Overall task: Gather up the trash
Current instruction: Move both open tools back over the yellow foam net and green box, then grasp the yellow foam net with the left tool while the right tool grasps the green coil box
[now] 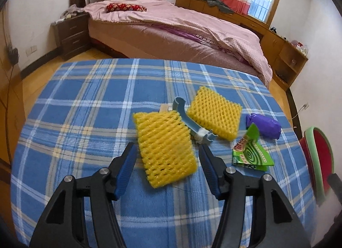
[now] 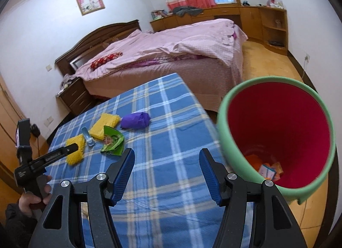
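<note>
Left wrist view first: the left gripper [image 1: 167,151] has its jaws spread wide, hanging over the blue plaid tablecloth [image 1: 85,102] with nothing pinched. The near yellow foam net [image 1: 164,147] sits on the cloth right in the gap between the blue pads [image 1: 126,169], though they don't look like they're pressing on it. Just behind it there's a grey-blue plastic piece [image 1: 192,124] and a second yellow foam net [image 1: 214,114]. Off to the right are a green wrapper [image 1: 252,151] and a purple bag [image 1: 264,125], and the bin's green rim [image 1: 314,158] peeks in at the edge

Right wrist view: the right gripper [image 2: 166,160] is also spread apart and empty, over the bare cloth near the table's edge. The green bin with the red inside [image 2: 277,124] stands just off the table to the right, a few scraps lying at its bottom [image 2: 269,169]. The trash pile is further back on the left, and the other gripper's black finger [image 2: 62,151] reaches over the nearest net, with a hand [image 2: 32,196] on its handle
</note>
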